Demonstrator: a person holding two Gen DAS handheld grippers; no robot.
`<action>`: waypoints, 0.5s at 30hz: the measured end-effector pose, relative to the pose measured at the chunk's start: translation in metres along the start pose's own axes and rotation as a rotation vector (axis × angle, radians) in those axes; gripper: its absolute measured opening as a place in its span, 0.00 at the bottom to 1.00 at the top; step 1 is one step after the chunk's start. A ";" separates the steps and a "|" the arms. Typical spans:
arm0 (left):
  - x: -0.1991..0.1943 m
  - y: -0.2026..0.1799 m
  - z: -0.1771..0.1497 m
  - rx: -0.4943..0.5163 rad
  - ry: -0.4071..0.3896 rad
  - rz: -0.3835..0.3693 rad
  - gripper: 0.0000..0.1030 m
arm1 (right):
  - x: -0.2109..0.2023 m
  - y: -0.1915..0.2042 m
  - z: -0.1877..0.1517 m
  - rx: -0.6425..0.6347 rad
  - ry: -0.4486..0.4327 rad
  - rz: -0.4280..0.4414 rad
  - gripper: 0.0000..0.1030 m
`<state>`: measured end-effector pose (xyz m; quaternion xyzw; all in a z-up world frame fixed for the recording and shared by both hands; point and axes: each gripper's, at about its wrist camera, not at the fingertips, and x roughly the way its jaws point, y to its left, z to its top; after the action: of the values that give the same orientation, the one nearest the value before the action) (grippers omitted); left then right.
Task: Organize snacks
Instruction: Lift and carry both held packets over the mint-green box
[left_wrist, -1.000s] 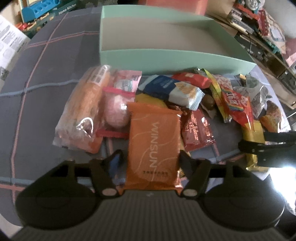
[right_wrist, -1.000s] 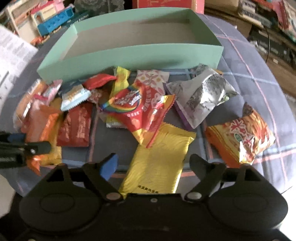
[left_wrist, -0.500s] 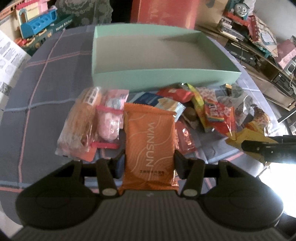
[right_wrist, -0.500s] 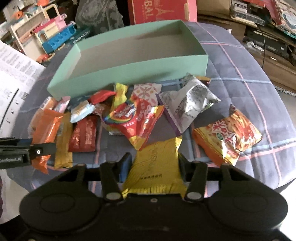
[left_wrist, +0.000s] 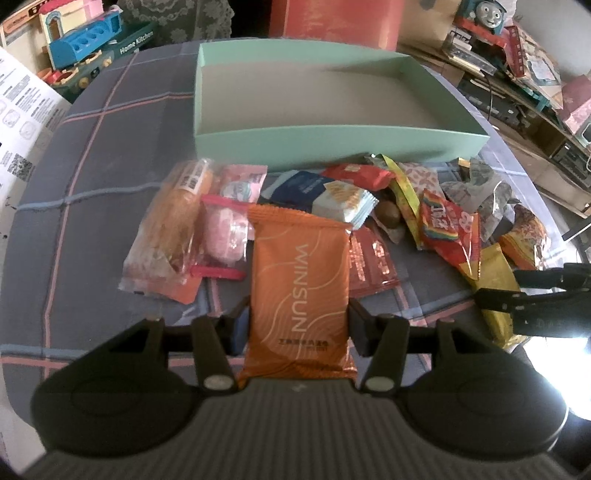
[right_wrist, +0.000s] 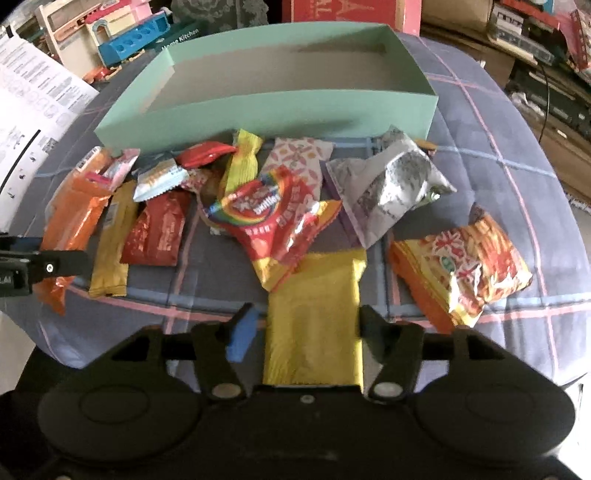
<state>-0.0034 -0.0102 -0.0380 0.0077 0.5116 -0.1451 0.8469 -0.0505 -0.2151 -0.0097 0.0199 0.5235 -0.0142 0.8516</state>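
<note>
The orange WINSUN packet (left_wrist: 299, 295) sat pinched between the pads of the left tool (left_wrist: 295, 325), raised a little over the snack pile on the table (left_wrist: 92, 206). The right tool (right_wrist: 306, 328) straddled the yellow packet (right_wrist: 314, 317), its jaws opening, the blue pad clear. Loading had just begun; next each packet likely needed carrying forward over the near wall of the empty mint box (left_wrist: 332, 142)

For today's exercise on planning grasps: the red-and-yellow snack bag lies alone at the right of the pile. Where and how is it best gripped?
Probably at the flat crimped edge nearest the camera, coming down from above on the right. The red-and-yellow snack bag lies flat and puffed in the middle, clear of the silver bag, so that thin edge is free.
</note>
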 end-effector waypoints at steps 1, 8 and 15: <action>0.001 0.000 0.001 0.000 0.002 0.000 0.51 | 0.001 0.000 -0.001 -0.003 0.003 0.001 0.64; 0.002 0.001 0.002 -0.002 0.008 0.008 0.51 | 0.014 0.003 -0.007 -0.024 0.015 -0.029 0.49; -0.012 -0.003 0.012 0.000 -0.045 -0.002 0.51 | -0.021 -0.018 -0.003 0.050 -0.063 0.012 0.49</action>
<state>0.0008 -0.0120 -0.0220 0.0041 0.4925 -0.1463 0.8579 -0.0637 -0.2325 0.0077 0.0441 0.4960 -0.0227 0.8669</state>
